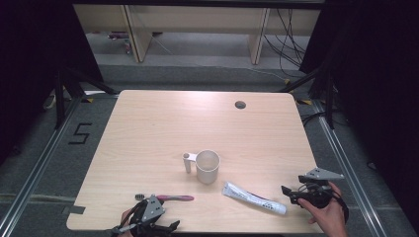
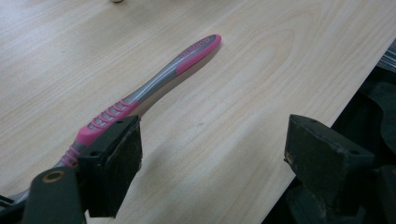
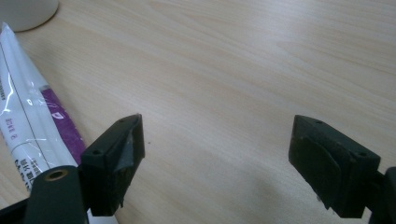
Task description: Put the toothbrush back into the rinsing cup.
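High view: a toothbrush (image 1: 170, 198) lies flat on the desk (image 1: 148, 133) near its front edge, with the left tool (image 1: 148, 217) just behind its bristle end. A white cup (image 1: 207, 166) stands upright near the desk's centre, empty as far as can be seen, and a toothpaste tube (image 1: 253, 198) lies on its side between the cup and the right tool (image 1: 296, 193). In the left gripper view the left tool's jaws stand wide apart; the toothbrush (image 2: 154, 86) runs past the outer side of one jaw and rests on the desk, not between the jaws. Whether that jaw touches the handle cannot be told. In the right gripper view the right tool's jaws are likewise wide and hold nothing; the tube (image 3: 32, 126) lies to one side of them, apart from the gap, and the cup's base (image 3: 25, 11) shows at the top corner. Judgement: the work appears to be gathering the toothbrush and tube, probably toward the cup, and it stands at the start. Neither item is gripped, lifted or placed. Remaining: bring each tool over its item, grip it, lift it, and set it down.
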`<state>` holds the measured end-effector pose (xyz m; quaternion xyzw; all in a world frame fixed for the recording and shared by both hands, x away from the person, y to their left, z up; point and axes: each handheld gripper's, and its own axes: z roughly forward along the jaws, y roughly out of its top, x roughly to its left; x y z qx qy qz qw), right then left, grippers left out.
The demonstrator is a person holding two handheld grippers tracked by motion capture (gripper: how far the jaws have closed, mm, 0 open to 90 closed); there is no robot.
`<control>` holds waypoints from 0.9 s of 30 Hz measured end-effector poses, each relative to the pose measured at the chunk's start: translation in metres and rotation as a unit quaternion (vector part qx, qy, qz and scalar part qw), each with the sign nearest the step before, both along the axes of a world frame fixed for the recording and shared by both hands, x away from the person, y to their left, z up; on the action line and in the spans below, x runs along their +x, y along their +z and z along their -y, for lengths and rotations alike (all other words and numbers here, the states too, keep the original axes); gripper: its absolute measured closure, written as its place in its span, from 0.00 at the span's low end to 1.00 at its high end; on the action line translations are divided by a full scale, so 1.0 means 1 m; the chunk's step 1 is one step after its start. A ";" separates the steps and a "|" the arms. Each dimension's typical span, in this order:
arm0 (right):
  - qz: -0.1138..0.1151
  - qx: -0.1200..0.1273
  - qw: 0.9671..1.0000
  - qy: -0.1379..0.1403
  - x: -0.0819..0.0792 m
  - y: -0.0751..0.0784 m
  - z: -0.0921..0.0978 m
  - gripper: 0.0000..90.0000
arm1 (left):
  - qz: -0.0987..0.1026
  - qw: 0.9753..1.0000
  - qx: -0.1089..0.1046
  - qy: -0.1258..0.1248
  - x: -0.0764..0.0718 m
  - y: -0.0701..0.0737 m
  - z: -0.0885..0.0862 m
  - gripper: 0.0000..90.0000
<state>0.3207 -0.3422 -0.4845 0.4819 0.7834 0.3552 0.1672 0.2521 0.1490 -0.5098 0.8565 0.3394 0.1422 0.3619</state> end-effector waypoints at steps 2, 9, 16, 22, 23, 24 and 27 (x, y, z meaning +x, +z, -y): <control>0.004 0.000 1.000 0.003 0.000 0.000 -0.001 0.21 | 0.000 1.000 0.000 -0.001 0.000 0.000 0.000 0.21; 0.021 -0.019 0.999 0.015 0.002 0.000 0.002 0.22 | 0.003 1.000 -0.014 0.006 0.000 0.001 0.000 0.21; 0.023 -0.015 0.999 0.026 0.004 -0.001 0.002 0.22 | 0.013 0.999 -0.024 0.021 0.003 0.008 -0.008 0.25; -0.002 -0.006 1.000 0.012 0.001 -0.001 -0.002 0.23 | 0.032 0.999 -0.001 0.031 0.018 0.016 -0.017 0.27; -0.003 -0.005 1.000 0.011 0.002 -0.001 -0.002 0.23 | 0.031 0.999 0.003 0.028 0.020 0.018 -0.018 0.28; -0.003 -0.005 1.000 0.012 0.002 -0.001 -0.002 0.23 | 0.030 0.999 0.002 0.028 0.023 0.020 -0.017 0.29; -0.002 -0.008 1.000 0.012 0.002 -0.001 -0.001 0.23 | 0.034 0.999 0.006 0.021 0.029 0.026 -0.016 0.33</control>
